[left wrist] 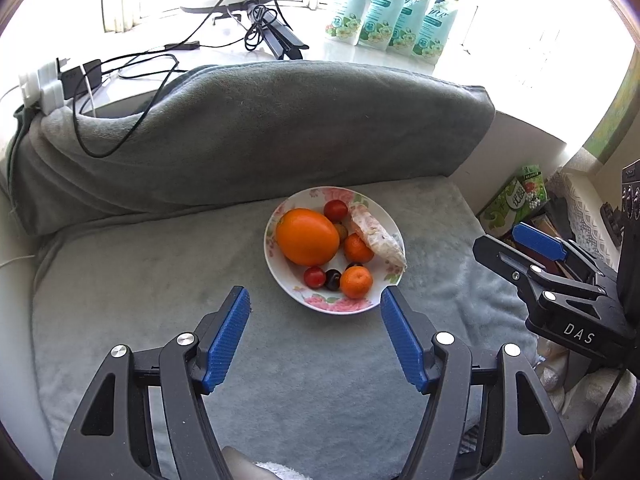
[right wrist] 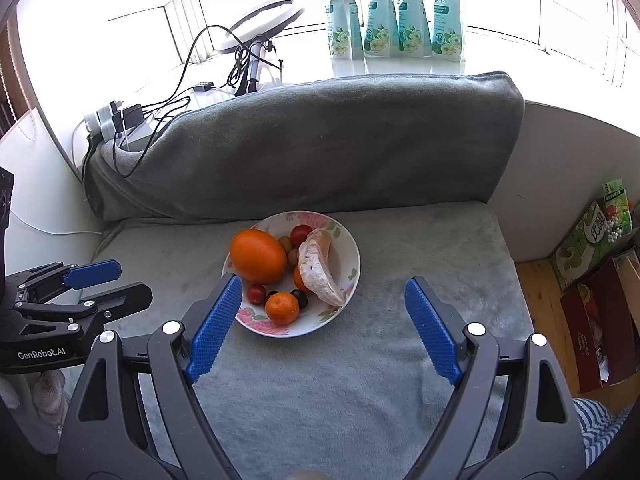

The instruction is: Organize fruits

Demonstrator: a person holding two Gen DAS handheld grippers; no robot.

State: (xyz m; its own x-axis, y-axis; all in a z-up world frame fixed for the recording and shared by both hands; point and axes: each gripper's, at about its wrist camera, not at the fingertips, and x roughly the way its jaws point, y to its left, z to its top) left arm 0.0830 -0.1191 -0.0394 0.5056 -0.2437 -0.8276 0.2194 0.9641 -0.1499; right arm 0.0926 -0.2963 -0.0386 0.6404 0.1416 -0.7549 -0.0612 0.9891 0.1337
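Nearest us, the left gripper (left wrist: 315,300) hangs with its blue fingers (left wrist: 226,340) spread wide and nothing between them, hovering just short of the bowl. The right gripper (right wrist: 324,292) sits beside it, fingers wider yet and just as empty, its left finger overlapping the bowl's near rim in the right wrist view.

Just beyond, the flowered bowl (left wrist: 316,304) rests on a grey blanket (left wrist: 140,280), and every fruit is in it: a small mandarin (left wrist: 356,281) at the near edge, cherry tomatoes (left wrist: 314,277) beside it, a big orange (left wrist: 307,236) on the left, a peeled citrus wedge (left wrist: 376,236) leaning on the right.

With all the fruit apparently in, the job looks close to finished. If anything wants tidying, it's best to come straight down over one fruit and close gently; those tomatoes will roll, and the wedge is soft.

Farther back, a grey cushion (left wrist: 260,128), then cables (left wrist: 120,80) and refill pouches (left wrist: 392,20) on the windowsill.
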